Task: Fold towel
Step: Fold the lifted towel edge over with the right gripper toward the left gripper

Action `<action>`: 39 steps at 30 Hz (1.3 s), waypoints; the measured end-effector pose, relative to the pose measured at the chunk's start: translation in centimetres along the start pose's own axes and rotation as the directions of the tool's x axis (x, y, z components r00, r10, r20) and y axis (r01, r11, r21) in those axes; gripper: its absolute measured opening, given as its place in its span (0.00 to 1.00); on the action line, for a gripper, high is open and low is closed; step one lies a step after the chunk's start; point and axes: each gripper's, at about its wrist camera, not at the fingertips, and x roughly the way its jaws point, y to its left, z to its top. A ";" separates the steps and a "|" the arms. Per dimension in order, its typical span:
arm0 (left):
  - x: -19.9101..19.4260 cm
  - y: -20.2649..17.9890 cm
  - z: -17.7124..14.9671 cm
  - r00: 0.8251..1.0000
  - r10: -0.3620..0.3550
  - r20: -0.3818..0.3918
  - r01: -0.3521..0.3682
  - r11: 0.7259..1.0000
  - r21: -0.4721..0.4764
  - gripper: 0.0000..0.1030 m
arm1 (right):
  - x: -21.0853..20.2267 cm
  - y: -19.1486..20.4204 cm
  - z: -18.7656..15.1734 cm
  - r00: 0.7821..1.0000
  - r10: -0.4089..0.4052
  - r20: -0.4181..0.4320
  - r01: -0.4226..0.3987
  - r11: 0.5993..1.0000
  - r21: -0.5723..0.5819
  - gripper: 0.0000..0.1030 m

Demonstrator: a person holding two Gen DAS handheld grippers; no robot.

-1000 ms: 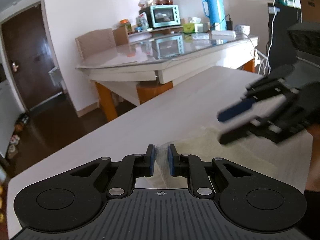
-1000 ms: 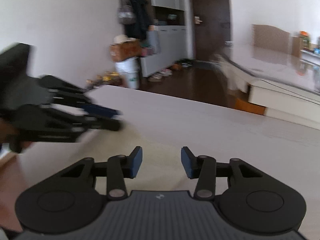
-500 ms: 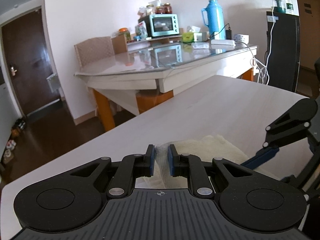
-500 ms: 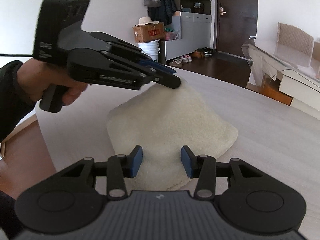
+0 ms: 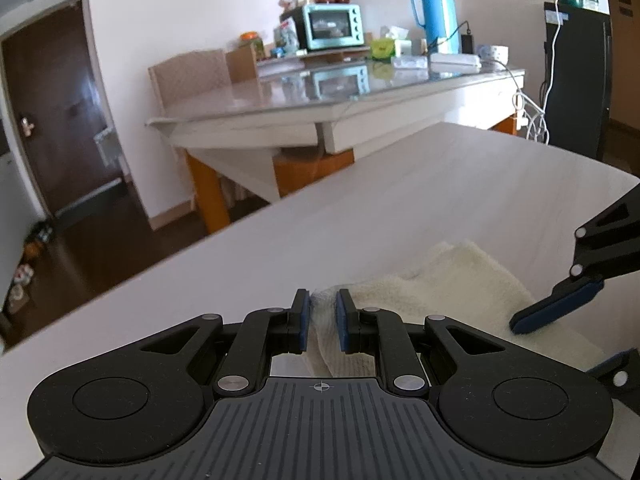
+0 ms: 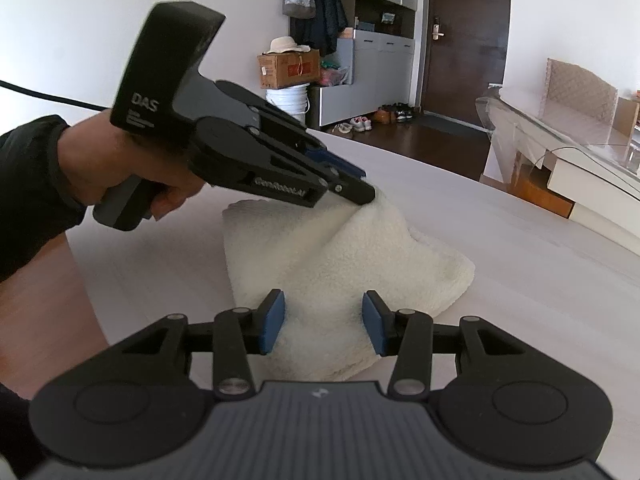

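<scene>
On the pale counter (image 6: 540, 264), the left gripper (image 5: 323, 320), jaws nearly closed on a corner of the cream towel (image 6: 332, 256), has sunk a little in the past second, laying the fold lower. The right gripper (image 6: 323, 322) has swung in over the towel's near edge, jaws half open, empty. The counter's left edge lies close; open surface spreads right.

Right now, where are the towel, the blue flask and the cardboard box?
towel (image 6: 352, 256), right wrist view, middle of its fluffy top.
blue flask (image 5: 438, 8), left wrist view, its body.
cardboard box (image 6: 288, 70), right wrist view, its front face.
</scene>
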 end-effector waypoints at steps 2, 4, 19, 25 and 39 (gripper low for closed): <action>0.2 0.0 -0.2 1.000 0.002 -0.006 -0.002 1.000 -0.010 0.15 | -0.1 0.0 0.0 1.000 0.001 0.000 -0.001 1.000 0.002 0.46; 0.2 -0.3 -0.1 1.000 0.015 -0.023 -0.015 1.000 0.012 0.15 | -0.2 -0.3 0.6 1.000 0.008 -0.003 -0.008 1.000 0.005 0.44; -0.2 -0.2 0.0 0.997 0.021 -0.074 -0.024 0.999 -0.030 0.15 | 2.7 -7.8 3.0 0.995 -0.101 -0.011 0.102 0.987 0.121 0.21; -0.2 0.0 0.1 0.997 0.018 -0.080 -0.023 0.998 -0.054 0.15 | 2.8 -8.4 3.5 0.988 -0.145 0.045 0.139 0.984 0.109 0.07; 0.1 1.1 0.0 0.995 0.067 -0.079 -0.077 0.988 -0.132 0.46 | 4.8 -8.0 2.9 0.982 -0.189 -0.020 0.190 0.981 0.047 0.10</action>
